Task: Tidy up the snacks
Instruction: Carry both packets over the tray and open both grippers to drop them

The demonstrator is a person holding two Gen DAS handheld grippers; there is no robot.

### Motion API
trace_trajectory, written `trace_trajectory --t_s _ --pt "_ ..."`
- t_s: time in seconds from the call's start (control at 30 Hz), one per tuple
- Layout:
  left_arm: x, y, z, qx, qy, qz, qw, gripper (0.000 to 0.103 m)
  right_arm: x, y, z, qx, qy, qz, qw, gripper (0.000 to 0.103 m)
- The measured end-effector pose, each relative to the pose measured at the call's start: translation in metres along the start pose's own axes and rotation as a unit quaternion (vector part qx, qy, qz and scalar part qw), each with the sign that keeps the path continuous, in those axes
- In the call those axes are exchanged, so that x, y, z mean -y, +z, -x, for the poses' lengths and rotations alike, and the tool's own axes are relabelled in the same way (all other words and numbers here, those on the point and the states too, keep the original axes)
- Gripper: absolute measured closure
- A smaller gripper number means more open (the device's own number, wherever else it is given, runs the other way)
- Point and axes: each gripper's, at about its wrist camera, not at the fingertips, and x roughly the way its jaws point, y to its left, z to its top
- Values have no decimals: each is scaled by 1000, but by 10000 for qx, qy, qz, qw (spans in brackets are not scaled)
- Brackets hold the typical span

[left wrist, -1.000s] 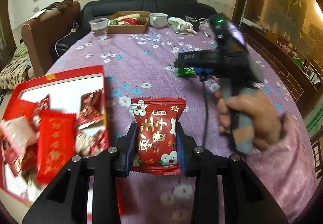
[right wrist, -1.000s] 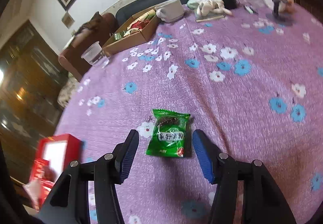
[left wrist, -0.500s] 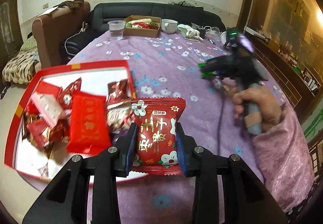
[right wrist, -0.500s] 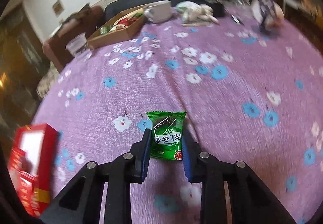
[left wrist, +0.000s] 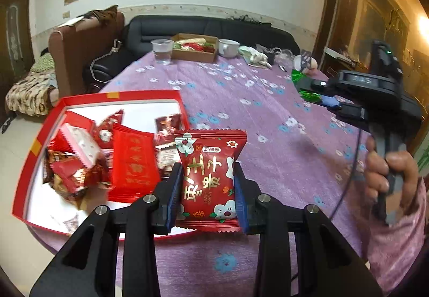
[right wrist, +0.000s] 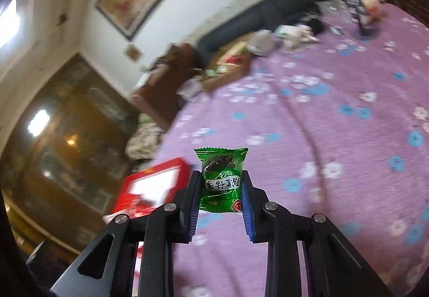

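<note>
Left tongs [left wrist: 207, 189] clamped on red snack packet [left wrist: 210, 176], blue pads pressing both side edges; packet upright, lifted off the counter [left wrist: 268, 122], printed face toward camera. Packet held above near edge of counter, just beside right rim of red tray [left wrist: 118, 95], lower left corner overlapping tray's near right corner in view.

Red tray at near left corner of counter, white inside, carrying a loose pile of red wrapped snacks [left wrist: 107, 163], several overlapping; one flat red packet lying on top at centre of the pile.

Right tongs [right wrist: 221, 197] clamped on green snack packet [right wrist: 221, 179], packet upright between pads, clear of the purple flowered cloth. In left wrist view, same right tongs [left wrist: 312, 92] raised over right edge of counter, green wrapper visible at tip, right hand [left wrist: 388, 176] wrapped on grip.

Right wrist view motion-blurred; red tray [right wrist: 158, 179] visible low left of green packet, contents not resolvable, probably same red packets.

Far edge of counter: clear plastic cup [left wrist: 161, 50], cardboard box [left wrist: 194, 51] of mixed snacks, white mug [left wrist: 228, 47], in a row left to right.
</note>
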Motion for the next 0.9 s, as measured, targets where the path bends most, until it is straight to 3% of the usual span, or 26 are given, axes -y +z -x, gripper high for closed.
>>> trace_trajectory --t_s 0.17,0.3,0.53,0.9 --pt "-15 -1 8 170 342 76 9992 70 -26 -24 -13 139 513 249 9983 75" --pt "-30 -4 8 251 645 131 9975 70 -34 -46 -33 -34 902 267 9956 75" --pt "-56 -5 2 353 1142 261 9925 70 -57 -65 -57 -343 1218 521 9906 75" --pt "-78 -9 -3 365 1345 430 9893 70 -61 -76 -66 -461 1441 650 9863 75"
